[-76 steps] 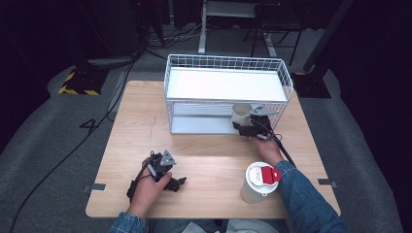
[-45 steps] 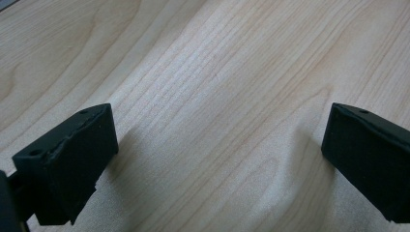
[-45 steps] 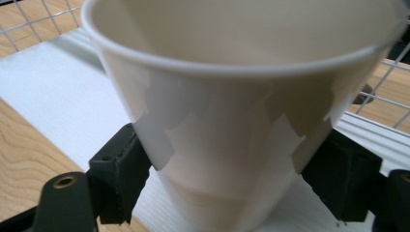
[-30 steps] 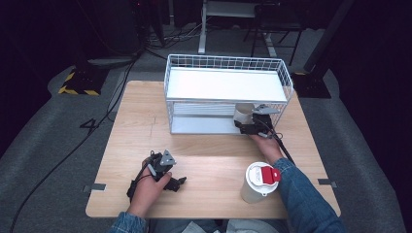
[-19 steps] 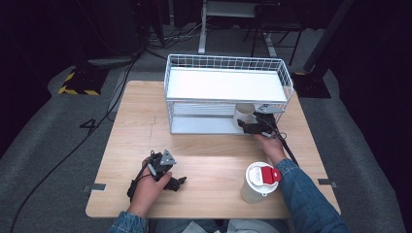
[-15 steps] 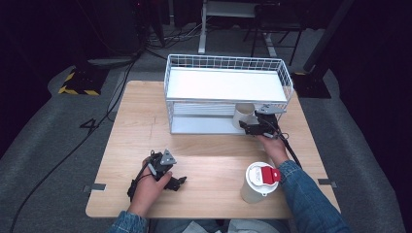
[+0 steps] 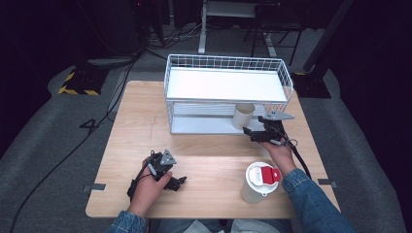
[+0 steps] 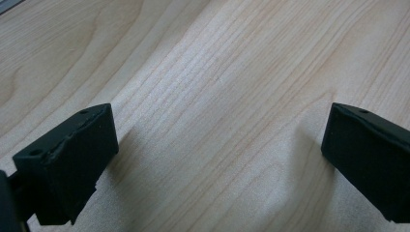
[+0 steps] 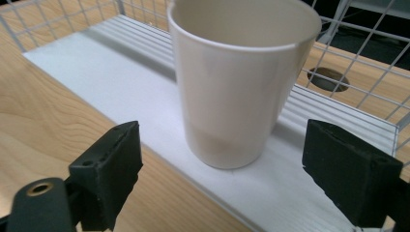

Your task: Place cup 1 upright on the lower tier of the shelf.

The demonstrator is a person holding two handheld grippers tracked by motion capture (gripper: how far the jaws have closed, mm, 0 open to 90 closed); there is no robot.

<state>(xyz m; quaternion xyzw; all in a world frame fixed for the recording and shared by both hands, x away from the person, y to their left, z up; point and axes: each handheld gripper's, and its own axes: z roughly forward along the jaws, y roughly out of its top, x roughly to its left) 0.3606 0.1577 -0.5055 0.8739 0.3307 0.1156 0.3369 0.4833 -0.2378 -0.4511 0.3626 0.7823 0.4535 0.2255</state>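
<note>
While the cream cup (image 9: 240, 82) stands upright on the white lower shelf (image 9: 121, 96) of the wire rack (image 7: 228, 92), near its front edge, the right gripper (image 9: 220, 183) hangs just in front of it with its jaws spread wider than the cup's base and touching nothing. From the high view the cup (image 7: 244, 115) sits at about three o'clock on that shelf, and the rack's upper tray cuts off its rim, so what is inside cannot be made out from there; the right gripper view crops the far side of the rim too. From above, the right gripper (image 7: 253, 134) is a dark lump against the rack, at five o'clock from the cup, and its jaw gap is hard to read. At seven o'clock on the table (image 7: 209, 189), the left gripper (image 8: 220, 159) lies low on bare wood, jaws wide and empty. A lidded white container (image 7: 260, 182) with a red tab stands at five o'clock, beside the right sleeve
</note>
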